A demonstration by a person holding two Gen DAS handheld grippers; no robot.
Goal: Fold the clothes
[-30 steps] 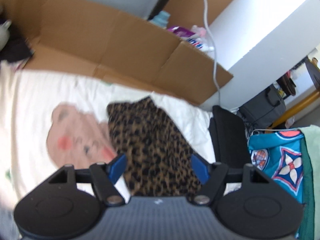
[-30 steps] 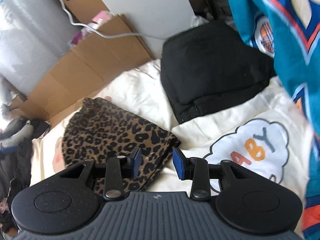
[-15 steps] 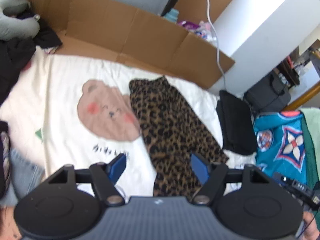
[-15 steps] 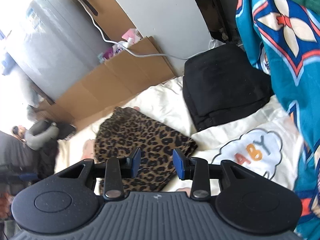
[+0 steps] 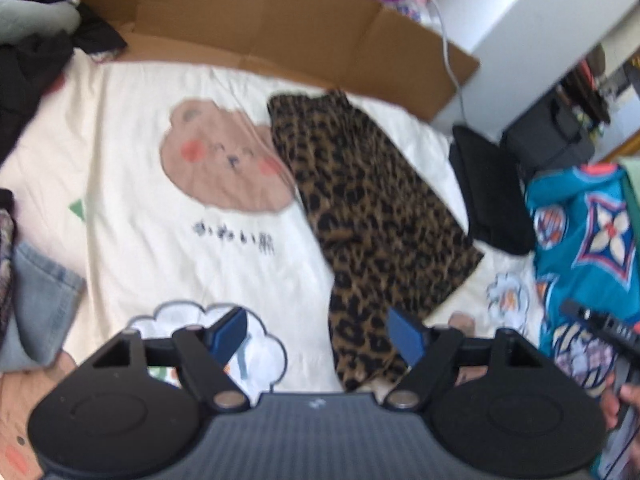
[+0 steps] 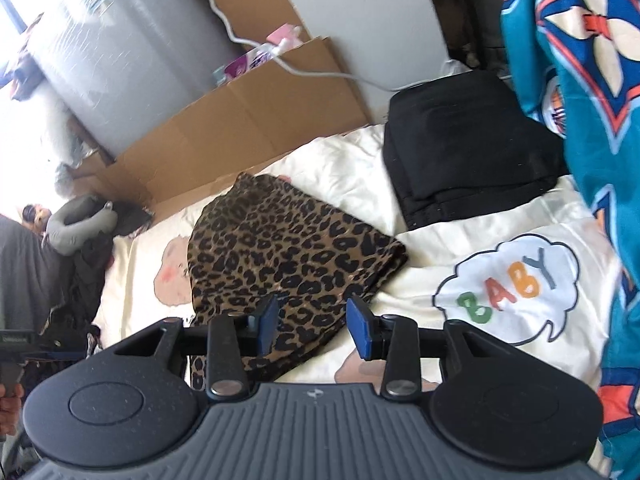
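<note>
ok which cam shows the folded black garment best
The right wrist view: the folded black garment sits large and sharp, its stacked folded edges visible. In the left wrist view it is small, blurred and squeezed toward the right edge.

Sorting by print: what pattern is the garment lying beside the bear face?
Leopard print, black spots on brown garment; the left wrist view shows it best.

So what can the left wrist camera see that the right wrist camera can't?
Only the left view shows the whole bear face print and folded denim. Only the right view shows the BABY cloud print and a grey neck pillow. Both show the leopard-print garment, black folded clothes, cardboard and teal patterned fabric.
</note>
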